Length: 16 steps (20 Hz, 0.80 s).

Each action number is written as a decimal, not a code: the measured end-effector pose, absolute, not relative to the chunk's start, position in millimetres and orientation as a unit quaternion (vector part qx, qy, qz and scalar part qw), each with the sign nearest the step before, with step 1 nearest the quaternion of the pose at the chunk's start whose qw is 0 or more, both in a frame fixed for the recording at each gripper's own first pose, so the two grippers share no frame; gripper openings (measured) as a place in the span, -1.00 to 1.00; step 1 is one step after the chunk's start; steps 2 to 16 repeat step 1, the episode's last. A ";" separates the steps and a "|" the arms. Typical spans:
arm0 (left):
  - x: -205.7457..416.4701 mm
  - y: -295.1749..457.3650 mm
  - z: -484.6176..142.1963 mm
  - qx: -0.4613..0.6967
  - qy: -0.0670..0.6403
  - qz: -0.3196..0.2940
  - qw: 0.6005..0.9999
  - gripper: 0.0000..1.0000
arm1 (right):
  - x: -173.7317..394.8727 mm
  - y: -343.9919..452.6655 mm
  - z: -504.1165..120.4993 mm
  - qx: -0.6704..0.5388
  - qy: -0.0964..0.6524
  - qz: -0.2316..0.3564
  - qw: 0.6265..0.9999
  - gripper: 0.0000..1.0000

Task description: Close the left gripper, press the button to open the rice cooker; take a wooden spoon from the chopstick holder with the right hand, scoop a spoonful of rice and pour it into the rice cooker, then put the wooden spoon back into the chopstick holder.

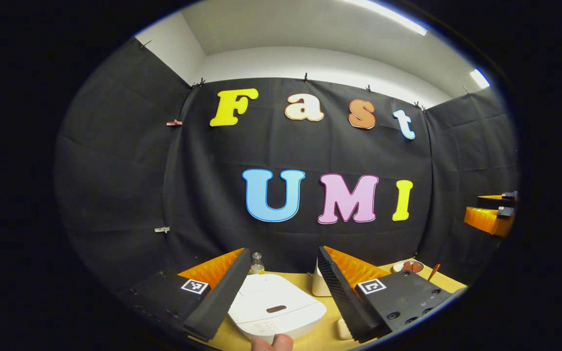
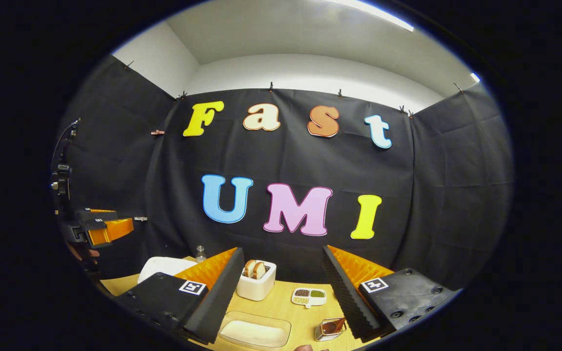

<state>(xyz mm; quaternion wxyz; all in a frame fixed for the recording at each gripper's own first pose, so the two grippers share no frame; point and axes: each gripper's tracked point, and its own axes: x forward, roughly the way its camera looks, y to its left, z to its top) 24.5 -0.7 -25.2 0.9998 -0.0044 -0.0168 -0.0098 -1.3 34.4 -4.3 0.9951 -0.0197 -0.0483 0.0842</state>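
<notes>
Landmark: rice cooker (image 1: 277,308), white, lid down and flat, on the wooden surface (image 1: 327,329).
Left jaws: your left gripper (image 1: 281,287) stands wide open, raised above the surface; the cooker lies straight ahead and below, framed between the two fingers.
Button: the dark oval slot (image 1: 276,308) on the lid, toward the cooker's near edge, is my guess for the release; I cannot confirm it. It sits on the centreline between your left jaws.
Right jaws: your right gripper (image 2: 281,287) is also wide open and holds nothing.
Chopstick holder: white box (image 2: 256,285), to the right of the cooker as you face it, just beyond and slightly left of centre between your right jaws; rounded wooden ends (image 2: 254,268) stand upright in it, long axis vertical.
Rice: shallow clear tray of white grain (image 2: 254,333), nearer you than the holder, low between your right jaws.
Nearer hand: left for the cooker, right for the holder.
Stage: a shut lid and a housed spoon fit both the opening press and a completed round; the frames do not separate them.
Caution: with jaws this wide, neither fingertip lines up on the slot; a press, if due, wants them brought together.
</notes>
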 end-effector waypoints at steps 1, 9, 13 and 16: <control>23.2 0.8 -27.1 -0.003 -0.014 -0.009 1.000 0.91 | -0.9 35.1 -3.7 -0.019 -0.048 0.084 0.995 0.97; 23.2 0.8 -27.1 -0.003 -0.014 -0.009 1.000 0.91 | -0.9 35.1 -3.7 -0.019 -0.048 0.084 0.995 0.97; 23.2 0.8 -27.1 -0.003 -0.014 -0.009 1.000 0.91 | -0.9 35.1 -3.7 -0.019 -0.048 0.084 0.995 0.97; 23.2 0.8 -27.1 -0.003 -0.014 -0.009 1.000 0.91 | -0.9 35.1 -3.7 -0.019 -0.048 0.084 0.995 0.97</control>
